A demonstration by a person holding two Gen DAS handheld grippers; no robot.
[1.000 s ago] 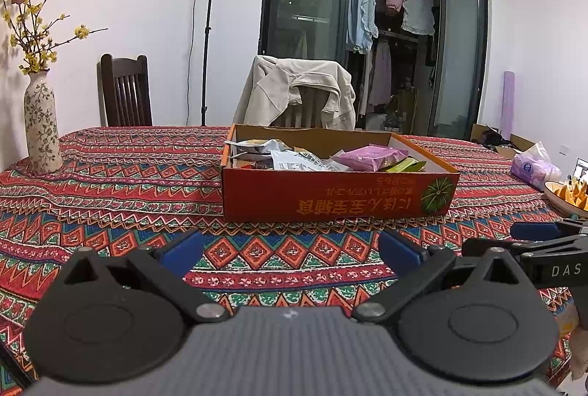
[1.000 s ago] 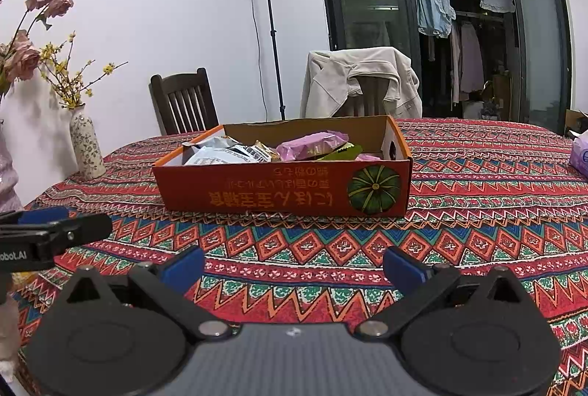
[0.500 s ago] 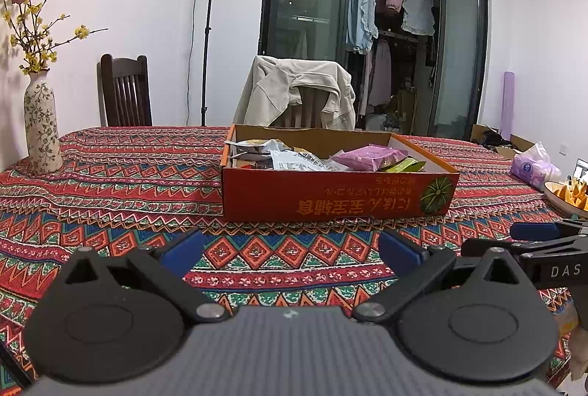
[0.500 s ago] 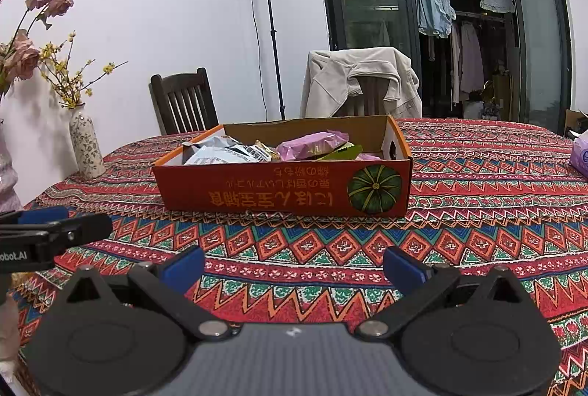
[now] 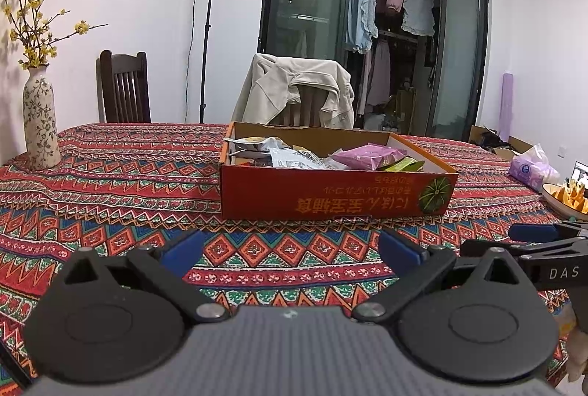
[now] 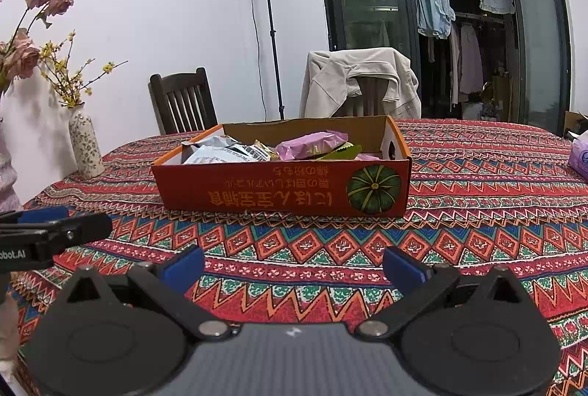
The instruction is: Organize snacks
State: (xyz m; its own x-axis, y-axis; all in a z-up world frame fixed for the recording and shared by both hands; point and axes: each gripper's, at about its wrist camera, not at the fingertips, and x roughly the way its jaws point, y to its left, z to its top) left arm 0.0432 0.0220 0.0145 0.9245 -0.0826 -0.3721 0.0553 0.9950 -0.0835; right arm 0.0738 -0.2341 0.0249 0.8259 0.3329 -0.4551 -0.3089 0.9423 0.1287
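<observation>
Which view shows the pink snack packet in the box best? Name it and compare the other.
The right wrist view. There the pink snack packet lies above the near wall of the orange box, its top face and crimped end showing. The left wrist view shows the same packet lower behind the box wall, partly covered by neighbouring wrappers.

An open orange cardboard box (image 5: 330, 197) with a green pumpkin print sits flat on the patterned bench (image 5: 110, 183). Inside lie jumbled snack packets: silvery-white ones (image 6: 220, 153) left, a pink one (image 6: 312, 144) right.

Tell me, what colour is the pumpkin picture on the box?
Dark green pumpkin picture, clearest in the right wrist view.
</observation>
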